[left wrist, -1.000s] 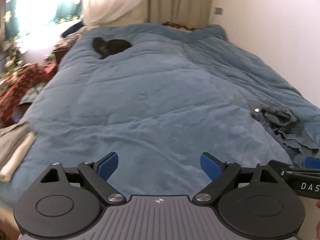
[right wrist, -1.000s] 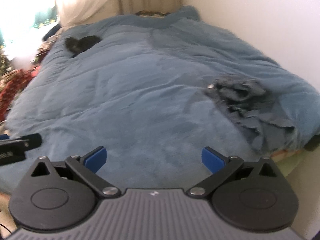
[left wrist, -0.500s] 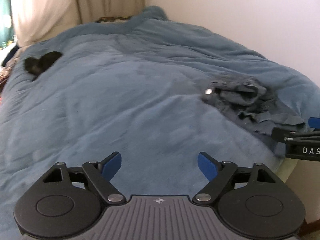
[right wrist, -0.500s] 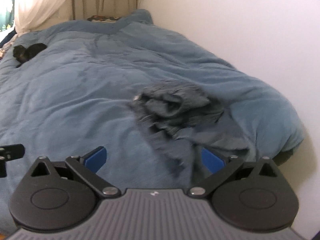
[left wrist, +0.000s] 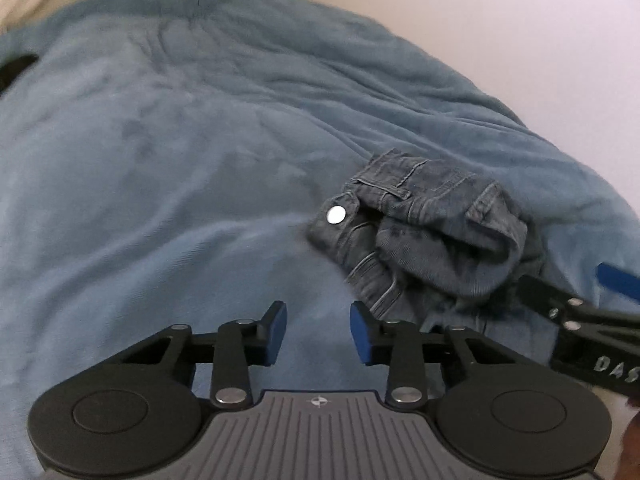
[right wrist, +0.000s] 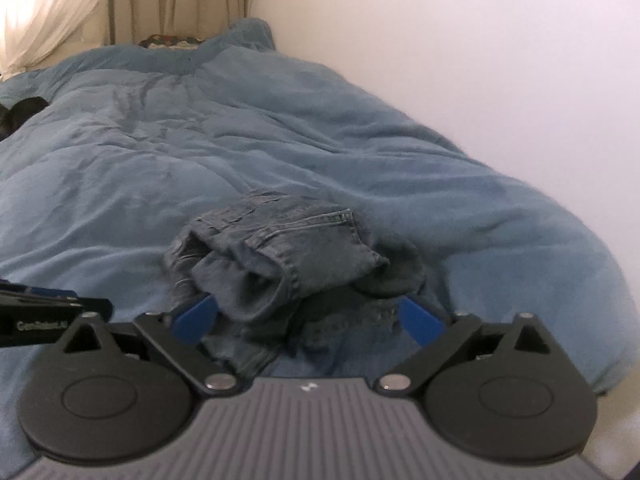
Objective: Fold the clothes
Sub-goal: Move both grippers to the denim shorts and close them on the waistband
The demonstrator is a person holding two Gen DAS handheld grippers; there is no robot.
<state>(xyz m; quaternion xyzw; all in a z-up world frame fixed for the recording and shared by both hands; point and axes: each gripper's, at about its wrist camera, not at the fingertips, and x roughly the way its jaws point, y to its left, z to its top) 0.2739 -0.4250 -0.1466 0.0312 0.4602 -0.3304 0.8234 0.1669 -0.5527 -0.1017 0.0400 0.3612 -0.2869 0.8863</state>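
A crumpled pair of dark blue jeans with a silver waist button lies on the blue duvet near the bed's right front corner; it also shows in the right wrist view. My left gripper hovers just left of the jeans, jaws partly closed with a gap, holding nothing. My right gripper is wide open, its blue pads straddling the near edge of the jeans heap. The right gripper's fingers show at the right edge of the left wrist view.
The blue duvet covers the whole bed. A white wall runs along the bed's right side. Curtains hang at the far end. A dark object lies far left on the duvet.
Both grippers swung right and moved in close to the jeans. The left gripper's jaws narrowed from wide open. The right gripper now straddles the heap's near edge.
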